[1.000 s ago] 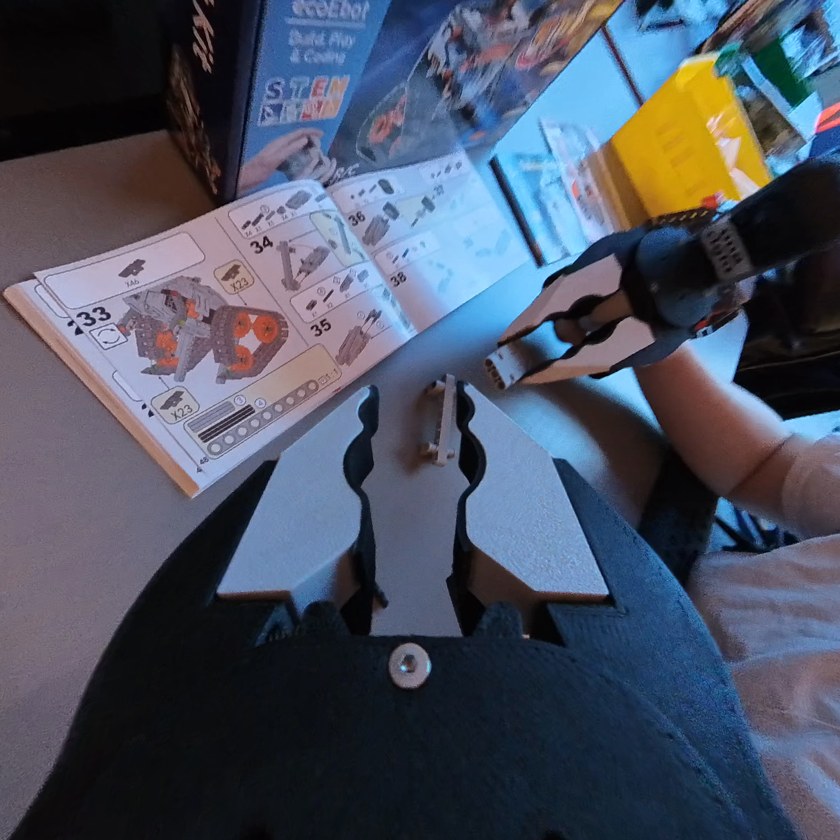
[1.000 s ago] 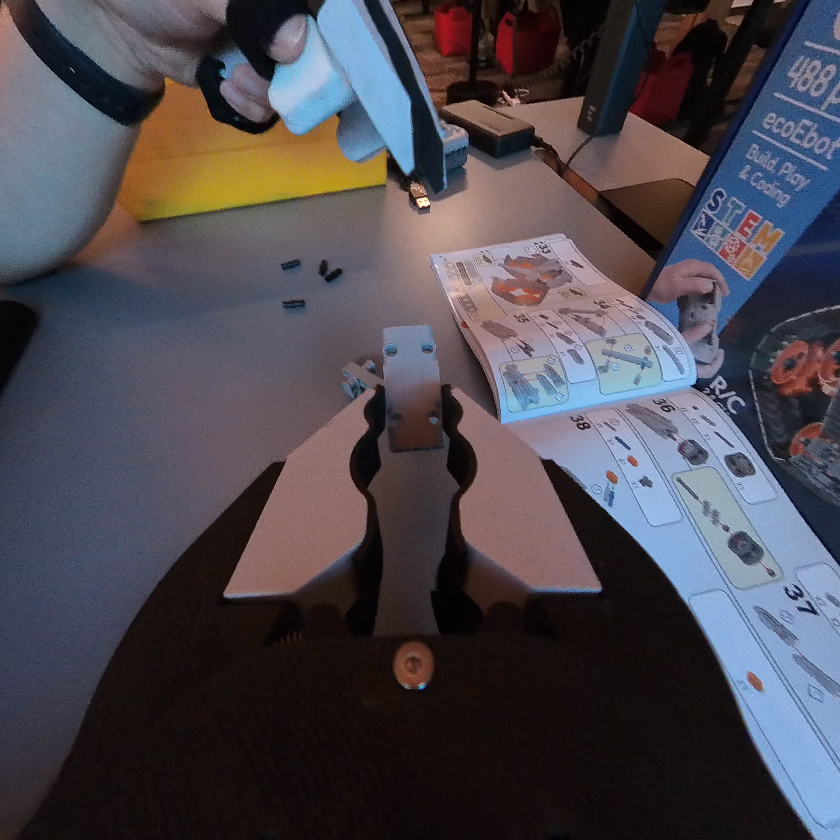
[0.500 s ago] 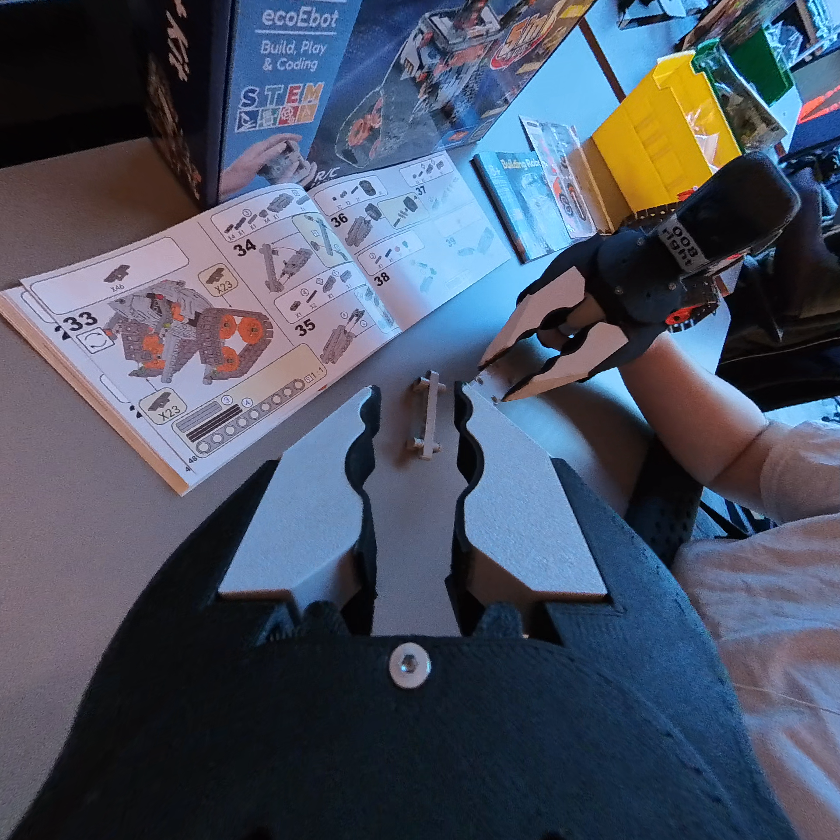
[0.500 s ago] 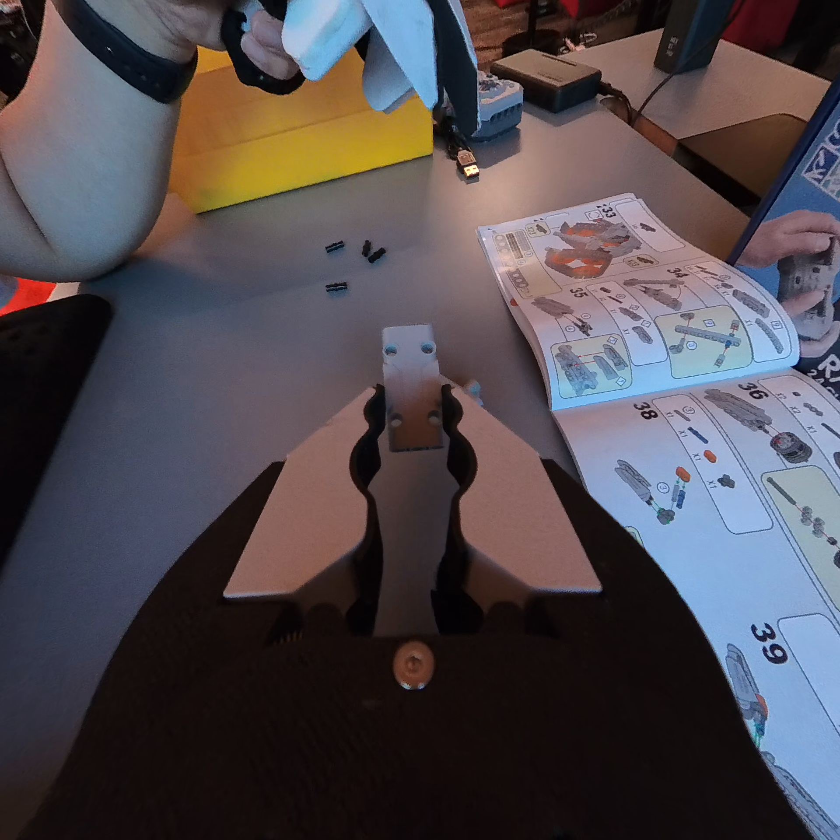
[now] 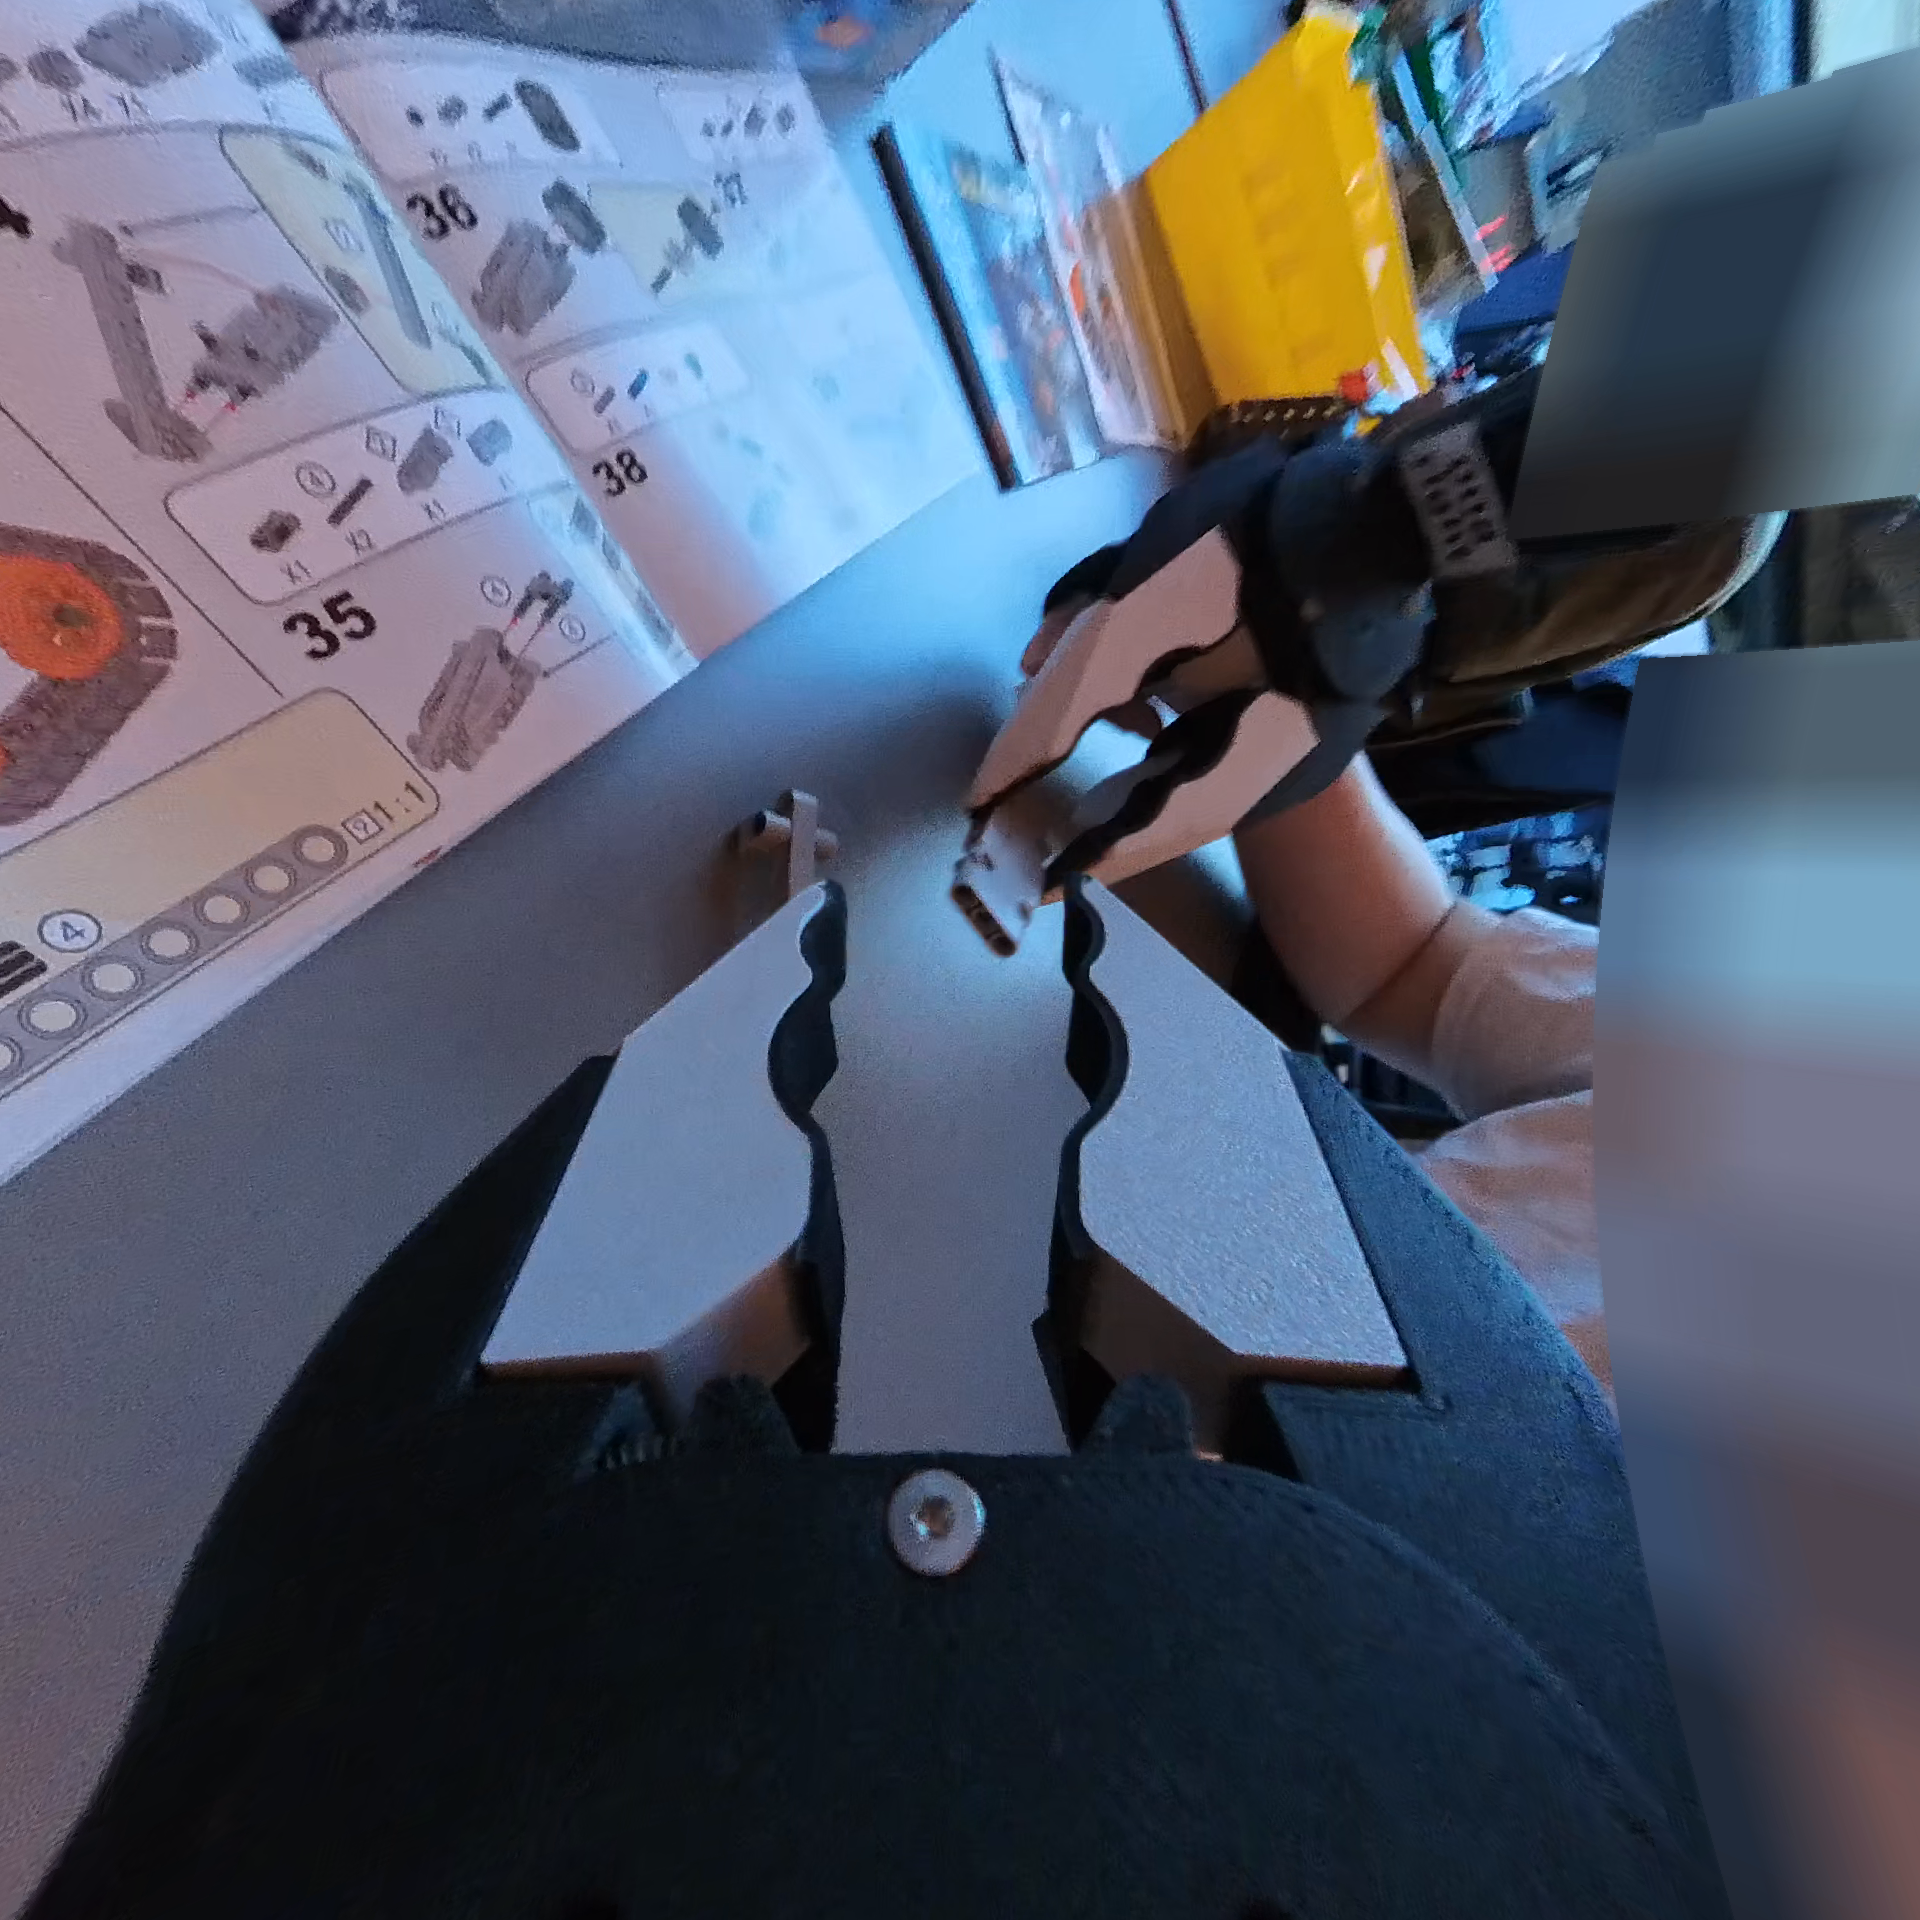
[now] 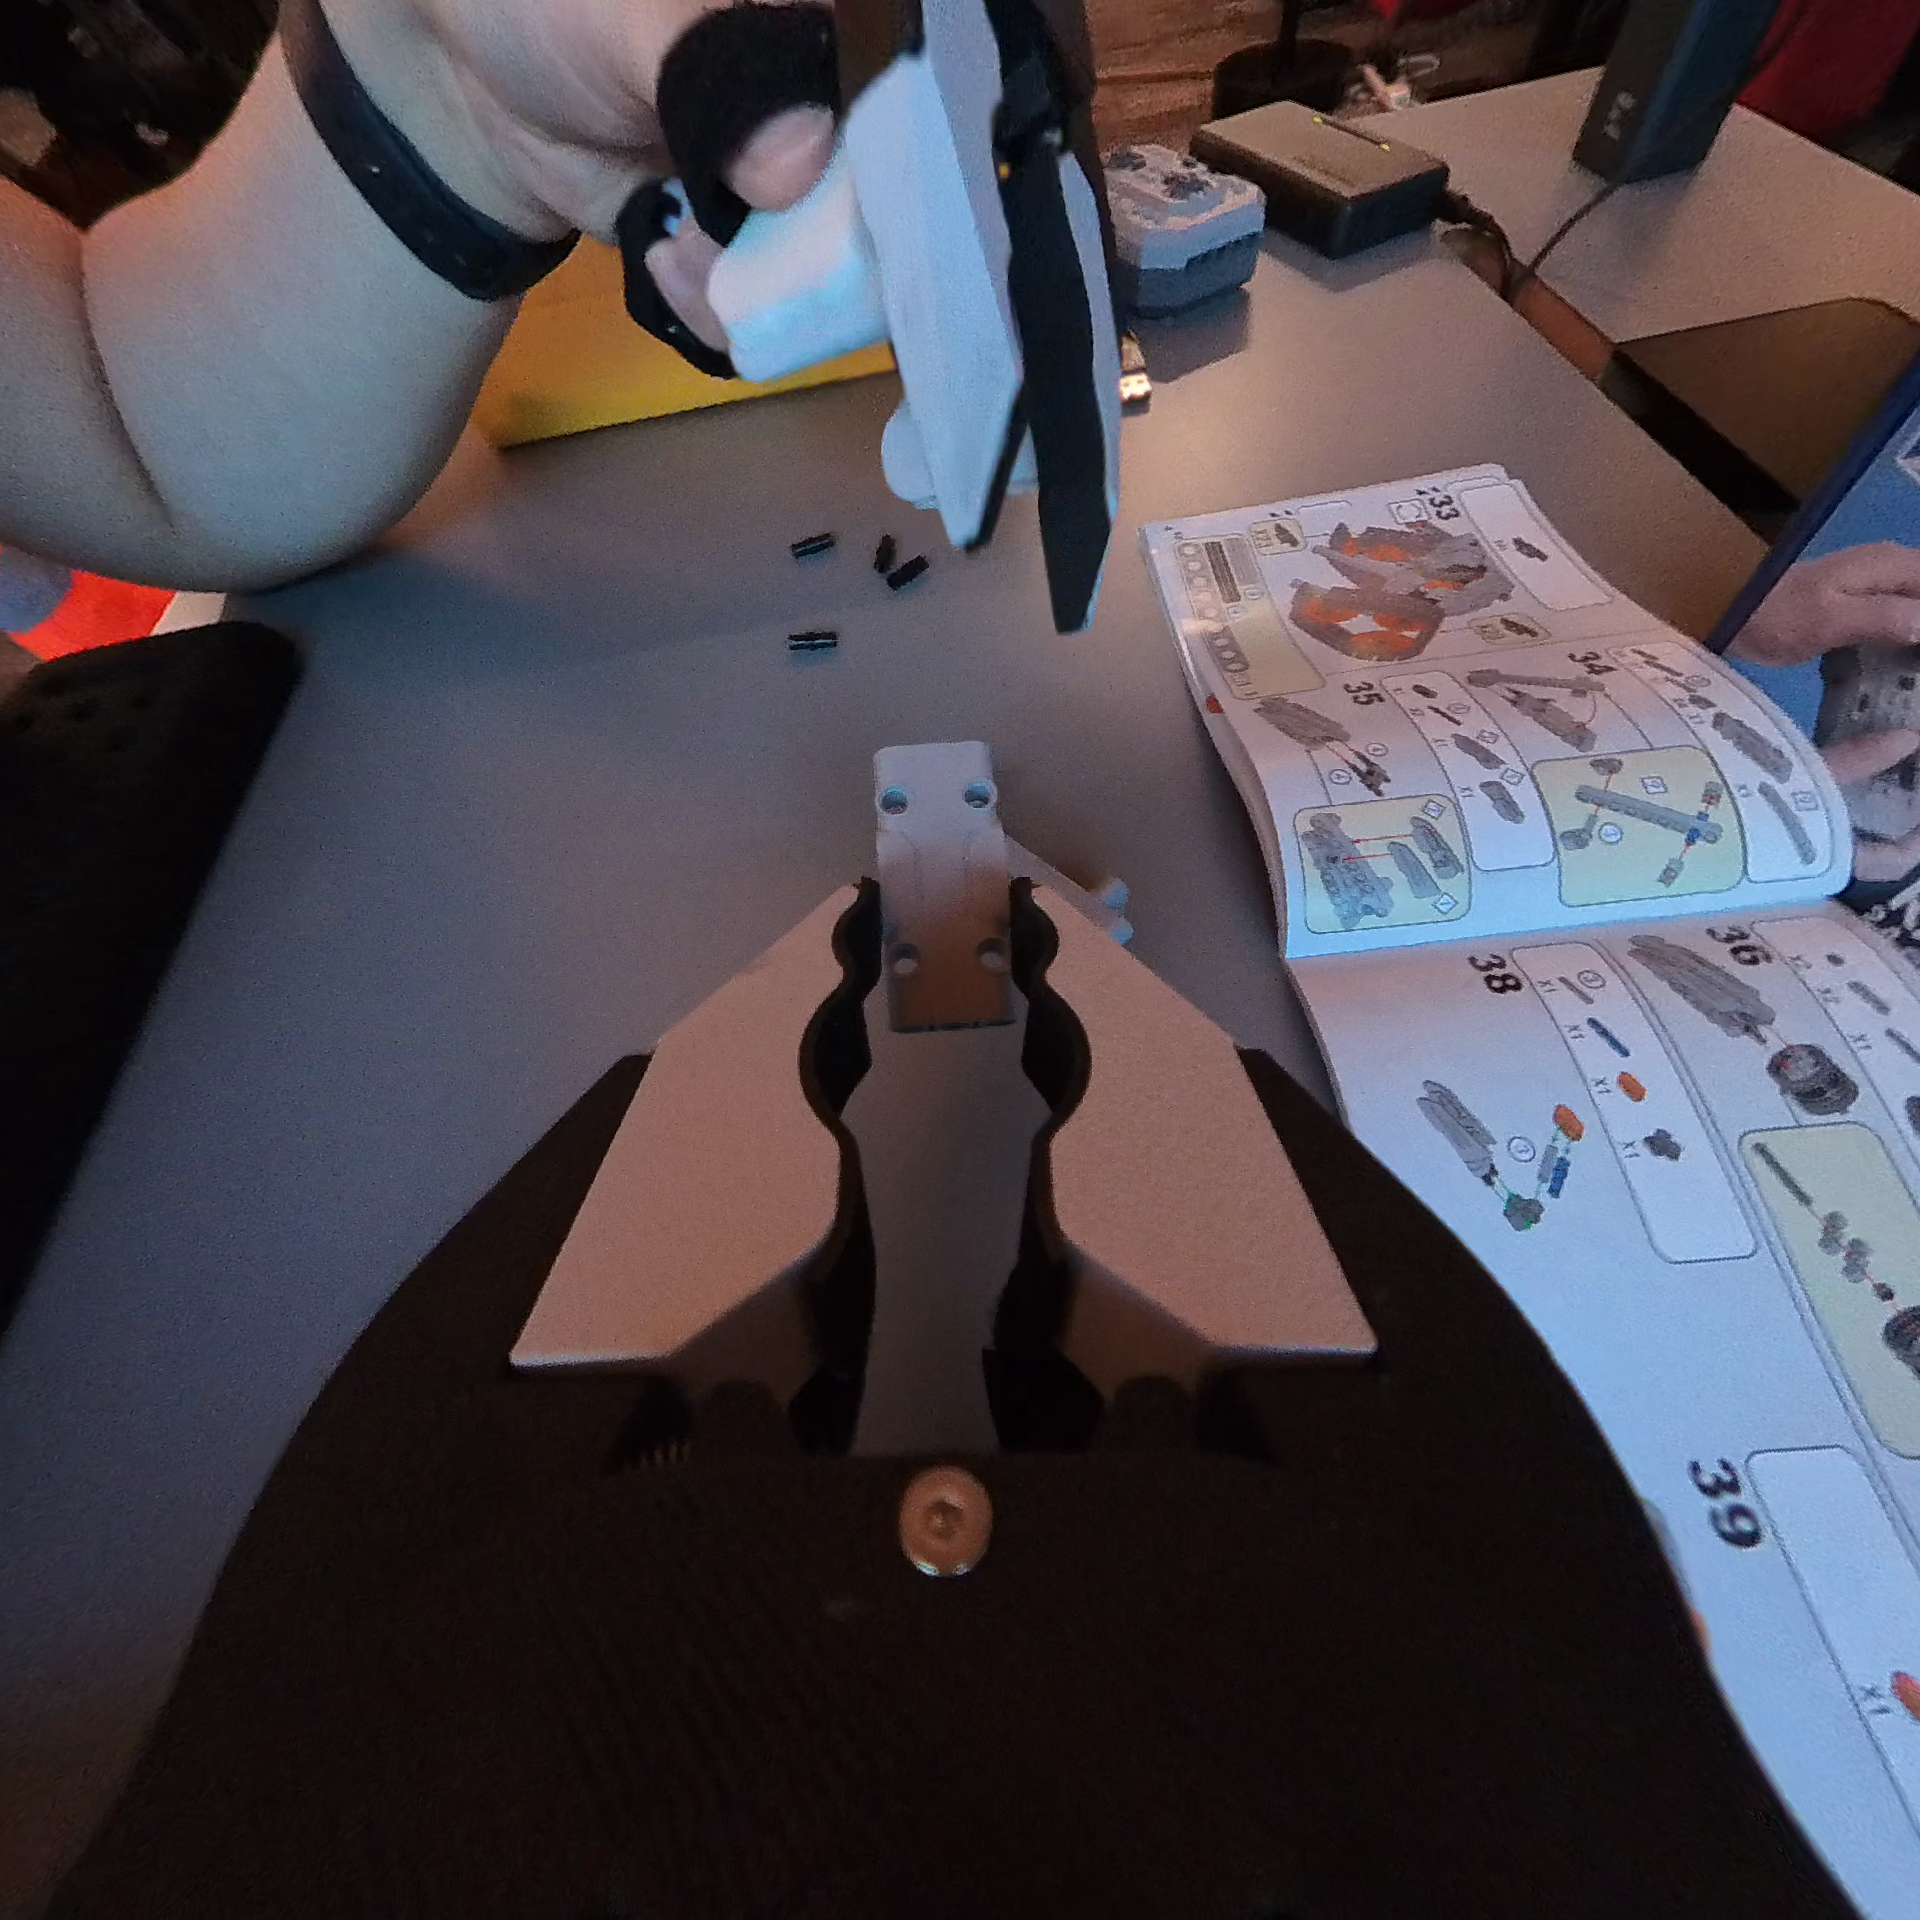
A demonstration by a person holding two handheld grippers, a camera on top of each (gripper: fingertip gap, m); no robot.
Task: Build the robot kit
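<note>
My left gripper [image 5: 951,899] is open and empty, low over the grey table [image 5: 312,1195]. A small grey beam with pins [image 5: 792,844] lies on the table just past its left fingertip. My right gripper [image 6: 943,899] is shut on a flat grey block with holes [image 6: 935,805]. In the left wrist view the right gripper [image 5: 1023,842] holds that block [image 5: 992,894] right in front of my left gripper's right fingertip. In the right wrist view the left gripper [image 6: 1023,561] hangs above the table, and the small beam [image 6: 1112,906] peeks out behind my right finger.
An open instruction booklet [image 5: 312,416] [image 6: 1507,727] lies beside the grippers. Several black pins [image 6: 899,561] lie farther out. A yellow bin [image 5: 1278,239] [image 6: 623,343], a grey device with a cable [image 6: 1184,218] and a blue box [image 6: 1860,520] stand around. A black chair [image 6: 104,831] is at the table's edge. The left gripper's tips are roughly 6 cm from the right gripper's.
My left gripper has moved forward and tilted, so the small beam is now beyond its left fingertip instead of between the fingers. The right gripper has brought its block closer to the left one.
</note>
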